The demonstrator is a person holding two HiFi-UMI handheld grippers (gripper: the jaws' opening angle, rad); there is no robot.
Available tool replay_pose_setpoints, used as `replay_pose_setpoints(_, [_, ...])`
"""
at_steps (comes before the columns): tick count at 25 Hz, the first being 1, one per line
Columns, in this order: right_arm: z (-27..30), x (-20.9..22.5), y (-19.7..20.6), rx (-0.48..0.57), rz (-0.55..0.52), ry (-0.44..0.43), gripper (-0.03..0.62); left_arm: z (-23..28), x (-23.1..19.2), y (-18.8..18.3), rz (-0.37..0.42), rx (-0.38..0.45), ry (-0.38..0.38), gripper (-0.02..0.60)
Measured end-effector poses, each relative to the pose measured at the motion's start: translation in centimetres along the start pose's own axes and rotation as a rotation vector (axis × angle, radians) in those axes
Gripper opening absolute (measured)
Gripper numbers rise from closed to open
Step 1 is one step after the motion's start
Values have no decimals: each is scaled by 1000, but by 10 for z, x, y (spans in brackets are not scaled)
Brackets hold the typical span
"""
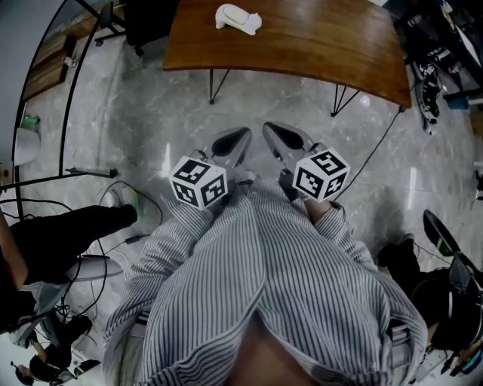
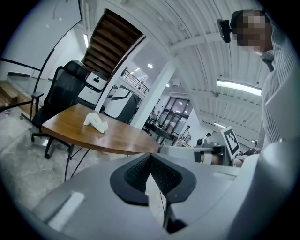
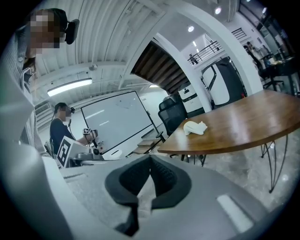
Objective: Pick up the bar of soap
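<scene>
The left hand-held gripper [image 1: 240,137] and right hand-held gripper [image 1: 272,132] are both pinched shut on nothing, well short of the tabletop [image 1: 302,45], so I'd step in and spread one before going for the bar of soap [image 1: 238,19] on its far side.

The bar of soap [image 1: 238,19] lies on the table [image 1: 317,53], toward its left end, where a chair [image 2: 63,91] stands
</scene>
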State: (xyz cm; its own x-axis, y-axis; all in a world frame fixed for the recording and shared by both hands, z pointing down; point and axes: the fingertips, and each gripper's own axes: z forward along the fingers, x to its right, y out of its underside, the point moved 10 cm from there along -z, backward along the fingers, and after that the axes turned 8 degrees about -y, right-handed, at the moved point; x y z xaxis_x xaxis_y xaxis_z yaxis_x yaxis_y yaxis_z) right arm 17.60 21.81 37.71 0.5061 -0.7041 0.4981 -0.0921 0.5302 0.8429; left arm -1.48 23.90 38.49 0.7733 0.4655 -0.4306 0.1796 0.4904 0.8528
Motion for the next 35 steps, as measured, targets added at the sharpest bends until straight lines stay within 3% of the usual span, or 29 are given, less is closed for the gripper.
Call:
replay_pose_setpoints(10, [14, 35, -14, 29, 28, 9, 2, 30, -15, -9, 0, -30, -2, 3])
replay_pose_setpoints(20, [77, 102, -72, 52, 4, 31, 2, 111, -85, -70, 2, -23, 46, 3])
replay_pose_setpoints(30, [180, 169, -157, 35, -61, 53, 2, 183, -186, -162, 17, -2, 28, 5])
replay_pose_setpoints(35, [213, 194, -181, -9, -89, 65, 2, 212, -218, -181, -11, -21, 15, 5])
